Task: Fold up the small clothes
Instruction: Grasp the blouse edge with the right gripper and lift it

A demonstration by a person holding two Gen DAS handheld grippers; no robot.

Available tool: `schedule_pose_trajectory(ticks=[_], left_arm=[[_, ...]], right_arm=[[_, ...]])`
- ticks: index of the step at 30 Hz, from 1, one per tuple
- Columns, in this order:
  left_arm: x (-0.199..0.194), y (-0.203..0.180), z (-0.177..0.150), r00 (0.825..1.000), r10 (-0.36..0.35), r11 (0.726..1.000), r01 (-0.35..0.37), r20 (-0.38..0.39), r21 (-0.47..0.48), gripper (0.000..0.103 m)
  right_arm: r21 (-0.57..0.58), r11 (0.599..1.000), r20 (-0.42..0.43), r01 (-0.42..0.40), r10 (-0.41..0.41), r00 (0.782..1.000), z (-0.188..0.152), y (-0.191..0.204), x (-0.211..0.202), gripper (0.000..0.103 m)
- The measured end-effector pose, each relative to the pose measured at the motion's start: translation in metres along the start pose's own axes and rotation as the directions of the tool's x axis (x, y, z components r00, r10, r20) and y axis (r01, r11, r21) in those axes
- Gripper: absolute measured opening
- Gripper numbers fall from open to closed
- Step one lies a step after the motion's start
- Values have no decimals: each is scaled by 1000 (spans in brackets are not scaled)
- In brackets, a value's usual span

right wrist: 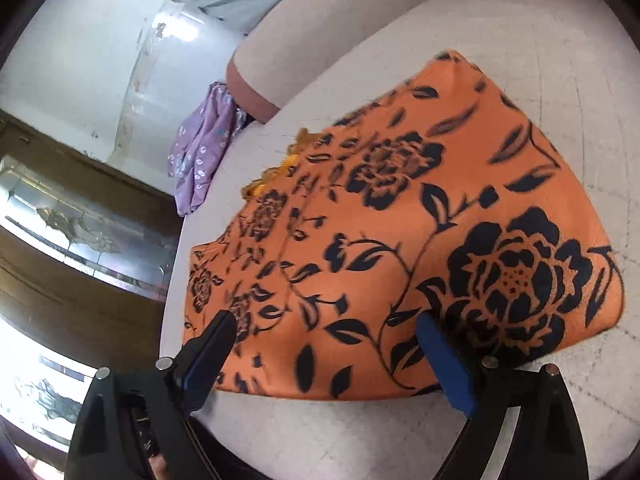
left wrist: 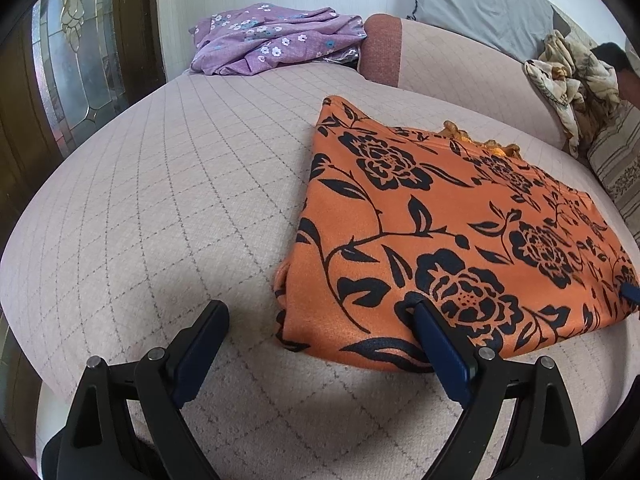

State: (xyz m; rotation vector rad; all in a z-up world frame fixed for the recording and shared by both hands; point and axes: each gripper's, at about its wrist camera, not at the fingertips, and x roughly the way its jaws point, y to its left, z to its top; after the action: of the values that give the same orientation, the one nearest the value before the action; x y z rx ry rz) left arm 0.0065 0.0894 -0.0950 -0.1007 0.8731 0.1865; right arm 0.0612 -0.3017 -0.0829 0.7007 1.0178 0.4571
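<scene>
Closest in, the left gripper (left wrist: 320, 316) stands spread wide, nothing between its fingers. Its right finger tip presses on the near edge of the orange cloth (left wrist: 448, 220), while its left finger hangs over bare quilted mattress (left wrist: 168, 184), clear of the fabric. So the cloth sits ahead and to the right of this tool, not centred in its gap.

Over to the right gripper (right wrist: 326, 320): also wide apart, gripping nothing. Both its tips overlie the near hem of the same orange cloth (right wrist: 400, 240), and the fabric fills the gap and spreads out ahead of it. Whether the tips actually press down there, I cannot tell; the view is a little blurred.

The cloth itself lies flat, folded into a rough rectangle, orange with black roses and leaves. In the left wrist view its long axis runs from the near left corner away toward the far right, and a frilly orange trim (left wrist: 480, 140) peeks from its far edge. The blue tip of the other tool just shows at its right edge (left wrist: 630, 292).

Farther off, beyond the left gripper, a crumpled purple flowered garment (left wrist: 272, 40) rests at the far edge of the mattress, well apart from the orange one. Off to the far right, a patterned blanket (left wrist: 568, 76) is heaped against a grey pillow (left wrist: 480, 4).
</scene>
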Motion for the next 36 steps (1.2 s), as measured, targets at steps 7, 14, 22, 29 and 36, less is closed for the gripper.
schedule_pose_trajectory(ticks=[7, 14, 22, 29, 36], left_arm=[[-42, -31, 23, 989, -51, 996, 40, 136, 83, 93], [-25, -91, 37, 983, -177, 977, 168, 58, 128, 93], [0, -140, 44, 982, -187, 972, 190, -41, 138, 93], [11, -143, 45, 985, -155, 976, 164, -75, 143, 93], [17, -137, 45, 986, -136, 981, 148, -99, 123, 93]], right_arm=[[19, 1000, 8, -23, 23, 1000, -24, -1, -23, 93], [186, 983, 60, 7, -19, 998, -42, -41, -47, 93], [375, 926, 143, -37, -18, 990, -6, -90, -51, 94], [376, 925, 164, -57, -6, 987, 2, -89, -45, 94], [332, 943, 153, -1, -53, 987, 8, -80, -37, 92]])
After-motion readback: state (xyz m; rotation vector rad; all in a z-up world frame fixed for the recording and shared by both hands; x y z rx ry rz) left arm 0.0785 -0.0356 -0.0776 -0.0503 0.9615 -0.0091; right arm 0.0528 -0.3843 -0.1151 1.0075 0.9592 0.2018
